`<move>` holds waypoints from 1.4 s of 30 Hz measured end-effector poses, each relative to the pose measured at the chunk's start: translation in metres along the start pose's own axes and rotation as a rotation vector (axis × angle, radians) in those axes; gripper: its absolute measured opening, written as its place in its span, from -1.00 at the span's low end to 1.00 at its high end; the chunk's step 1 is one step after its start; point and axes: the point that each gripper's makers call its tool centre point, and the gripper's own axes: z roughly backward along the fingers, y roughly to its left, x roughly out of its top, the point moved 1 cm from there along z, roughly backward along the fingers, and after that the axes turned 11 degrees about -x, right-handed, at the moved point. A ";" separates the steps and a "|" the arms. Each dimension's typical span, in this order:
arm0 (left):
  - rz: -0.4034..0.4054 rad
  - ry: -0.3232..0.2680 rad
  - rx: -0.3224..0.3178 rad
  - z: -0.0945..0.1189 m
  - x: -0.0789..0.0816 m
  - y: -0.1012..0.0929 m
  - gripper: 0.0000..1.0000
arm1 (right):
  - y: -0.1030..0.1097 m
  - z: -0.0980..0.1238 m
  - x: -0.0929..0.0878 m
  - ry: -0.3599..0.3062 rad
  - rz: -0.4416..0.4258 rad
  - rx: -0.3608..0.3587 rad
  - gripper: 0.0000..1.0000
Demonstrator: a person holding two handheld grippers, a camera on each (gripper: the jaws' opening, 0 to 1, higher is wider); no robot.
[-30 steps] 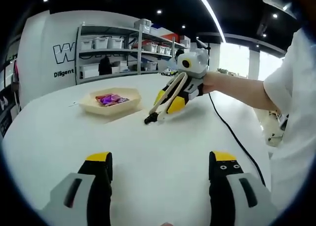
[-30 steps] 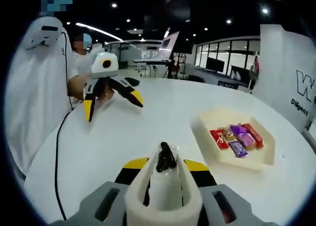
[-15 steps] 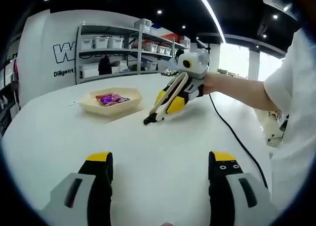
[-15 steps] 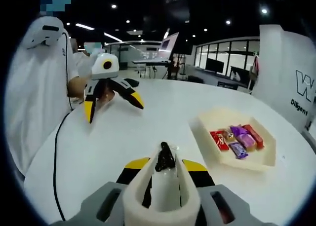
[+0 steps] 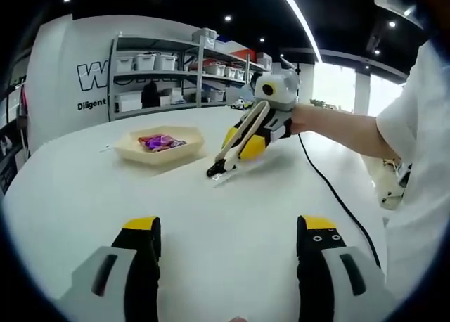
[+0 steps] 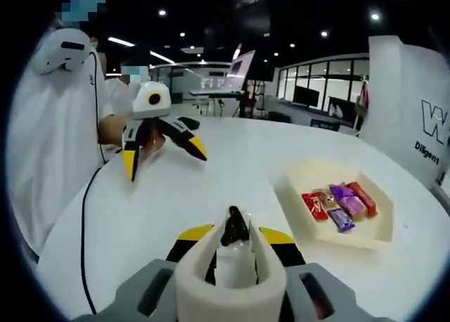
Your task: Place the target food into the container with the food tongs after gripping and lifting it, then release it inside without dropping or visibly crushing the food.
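Left gripper (image 5: 226, 248) low over white table (image 5: 232, 209), jaws spread wide, nothing between them. Right gripper (image 6: 235, 246) clamps cream food tongs (image 6: 232, 266) – black tong tips pressed together, dark bit between them, can't tell what. In left gripper view tongs' tips just above table, right of tray. Cream tray (image 6: 344, 230) holds wrapped candies (image 6: 339, 202) – red, purple, orange, lying together.

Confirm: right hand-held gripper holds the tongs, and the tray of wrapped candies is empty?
Not quite. The right hand-held gripper does hold the tongs, but the tray is not empty: the right gripper view shows wrapped candies lying in it.
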 end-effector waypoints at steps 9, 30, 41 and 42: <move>0.000 -0.003 0.003 0.001 0.000 0.001 0.54 | 0.000 0.005 0.015 -0.029 0.014 0.006 -0.73; 0.001 -0.008 0.009 0.004 0.000 0.002 0.54 | 0.006 -0.009 0.006 0.004 0.021 0.041 -0.72; 0.003 -0.006 0.008 0.003 0.000 0.001 0.54 | 0.008 -0.009 -0.007 0.045 0.013 0.046 -0.62; 0.003 -0.006 0.008 0.003 0.000 0.001 0.54 | 0.007 -0.009 -0.007 0.047 0.013 0.043 -0.62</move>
